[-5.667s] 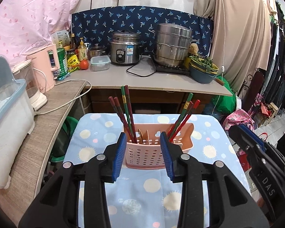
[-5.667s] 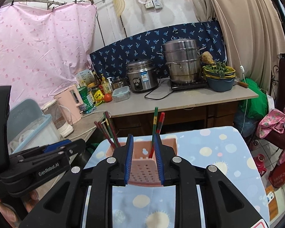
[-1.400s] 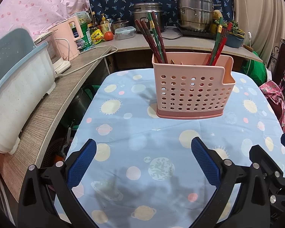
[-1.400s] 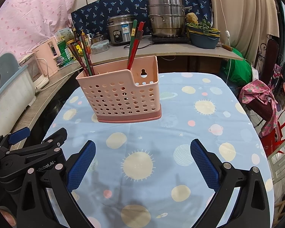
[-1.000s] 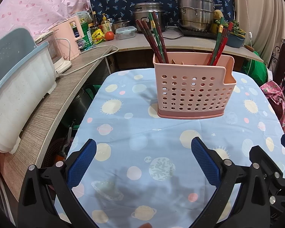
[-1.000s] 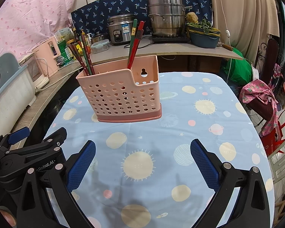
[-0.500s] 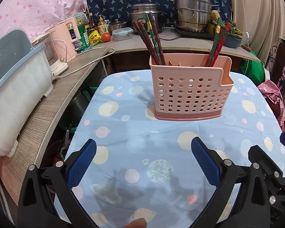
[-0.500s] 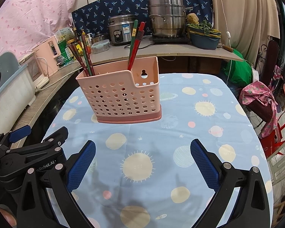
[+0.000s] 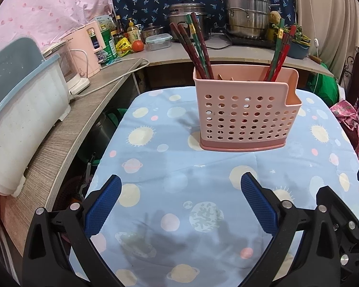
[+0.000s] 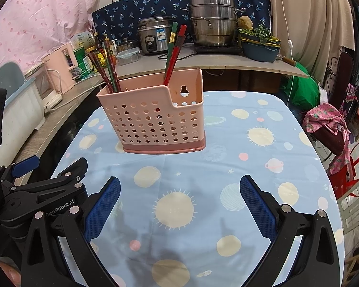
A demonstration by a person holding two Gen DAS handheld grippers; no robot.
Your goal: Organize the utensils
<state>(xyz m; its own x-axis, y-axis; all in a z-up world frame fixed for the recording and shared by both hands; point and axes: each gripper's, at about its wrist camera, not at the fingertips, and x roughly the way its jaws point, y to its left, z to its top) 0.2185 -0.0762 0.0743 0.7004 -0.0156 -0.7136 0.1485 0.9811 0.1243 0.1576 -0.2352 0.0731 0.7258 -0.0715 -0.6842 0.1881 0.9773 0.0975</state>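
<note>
A pink perforated utensil basket (image 9: 244,117) stands upright on the blue planet-print tablecloth (image 9: 179,179); it also shows in the right wrist view (image 10: 155,119). Dark red and green chopsticks (image 9: 193,47) lean in its left end and a red-green pair (image 9: 278,52) in its right end; both bunches show in the right wrist view, left (image 10: 107,67) and right (image 10: 173,52). My left gripper (image 9: 180,201) is wide open and empty, well in front of the basket. My right gripper (image 10: 179,201) is also wide open and empty, beside the left one.
A wooden counter (image 9: 59,129) with a white-blue bin (image 9: 19,110) and a pink appliance (image 9: 88,47) runs along the left. Pots (image 9: 245,21) and a rice cooker (image 10: 154,37) stand on the back counter. A chair with pink cloth (image 10: 328,124) is at the right.
Both grippers were shut around the basket 5.7 s ago; they now are open and drawn back. Over the last second the left view shifted only slightly.
</note>
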